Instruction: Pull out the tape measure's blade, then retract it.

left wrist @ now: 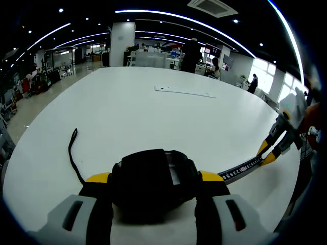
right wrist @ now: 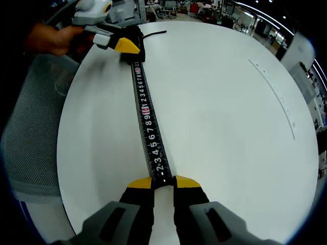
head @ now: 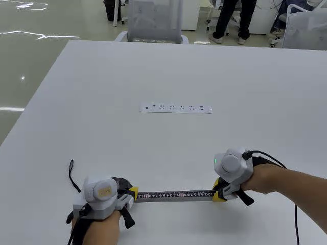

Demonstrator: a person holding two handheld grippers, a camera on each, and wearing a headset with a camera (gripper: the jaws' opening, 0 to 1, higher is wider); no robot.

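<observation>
The black tape measure case sits between the yellow-tipped fingers of my left gripper, which is shut on it; in the head view the case lies near the table's front edge by that gripper. Its dark blade with white numbers runs right across the table to my right gripper. In the right gripper view the blade stretches away from my right gripper, shut on its end, toward the case. A black wrist strap trails from the case.
A white power strip lies flat mid-table, beyond the blade. The white table stretches far ahead. A chair and standing people are past the far edge. A grey mesh chair back sits beside the near edge.
</observation>
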